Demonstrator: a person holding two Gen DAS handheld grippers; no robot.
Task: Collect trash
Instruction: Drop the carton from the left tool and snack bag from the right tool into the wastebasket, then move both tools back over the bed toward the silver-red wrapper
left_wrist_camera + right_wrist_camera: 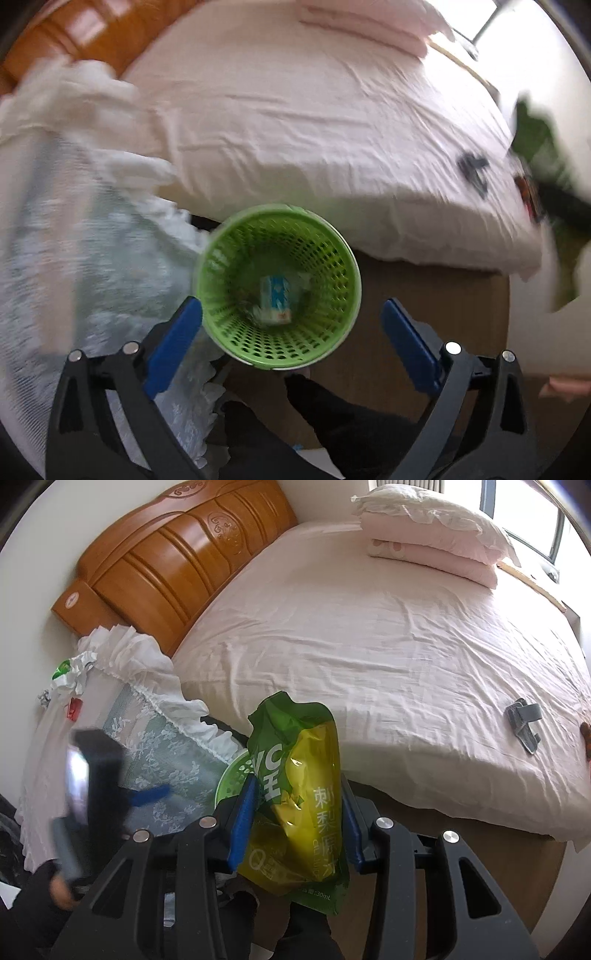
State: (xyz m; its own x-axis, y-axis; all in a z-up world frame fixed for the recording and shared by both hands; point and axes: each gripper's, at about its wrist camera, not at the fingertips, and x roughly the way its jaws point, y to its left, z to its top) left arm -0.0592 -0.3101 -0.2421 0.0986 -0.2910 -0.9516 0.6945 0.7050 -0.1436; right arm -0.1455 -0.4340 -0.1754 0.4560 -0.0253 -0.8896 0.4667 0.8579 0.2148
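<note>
A green perforated waste basket [277, 284] stands on the floor beside the bed; a small blue and white carton [275, 299] lies at its bottom. My left gripper [291, 317] is open and empty, its blue pads spread above the basket's near rim. My right gripper [299, 805] is shut on a green and yellow juice pouch [295, 797], held above the basket's rim [231, 775], which shows just behind the pouch. The pouch also shows blurred at the right edge of the left wrist view [535, 140]. The left gripper [99, 775] appears blurred in the right wrist view.
A bed with a pink sheet [369, 646] fills the middle, with a wooden headboard [177, 565] and folded bedding [436, 542]. A grey clip-like object [524, 723] lies on the sheet. A lace-covered bedside table [147, 746] holds crumpled wrappers [72, 672] and a red item [75, 707].
</note>
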